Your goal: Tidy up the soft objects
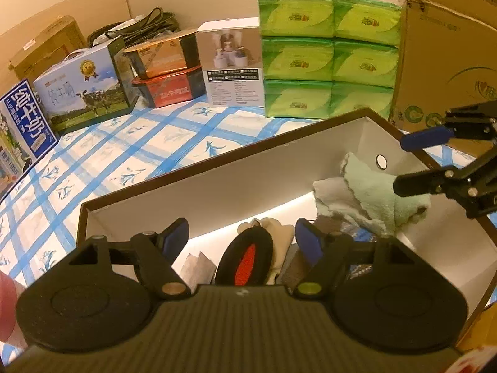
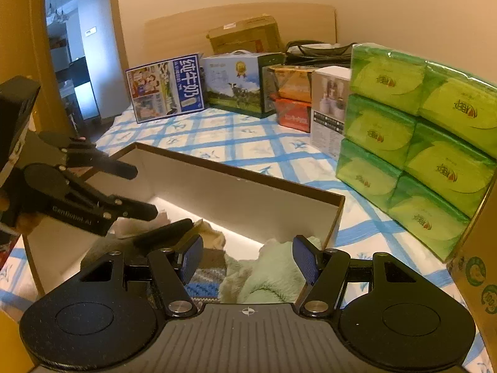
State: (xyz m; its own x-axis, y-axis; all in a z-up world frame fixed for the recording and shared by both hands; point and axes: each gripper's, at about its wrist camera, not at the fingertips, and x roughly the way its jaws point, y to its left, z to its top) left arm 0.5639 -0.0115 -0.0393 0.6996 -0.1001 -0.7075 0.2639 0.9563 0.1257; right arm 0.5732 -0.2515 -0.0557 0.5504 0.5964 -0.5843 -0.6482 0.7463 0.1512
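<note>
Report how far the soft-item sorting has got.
Done: the green cloth, grey cloth and black-and-red pad lie in the box. In hand: nothing; the left claw and right claw hover open over it. Left: no loose soft items show on the bedsheet.

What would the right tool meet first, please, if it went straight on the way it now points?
Most likely the pale green cloth lying in the open box: it sits directly ahead between the right tool's open fingers. Depth is hard to judge through the fisheye, but nothing else appears in between.
</note>
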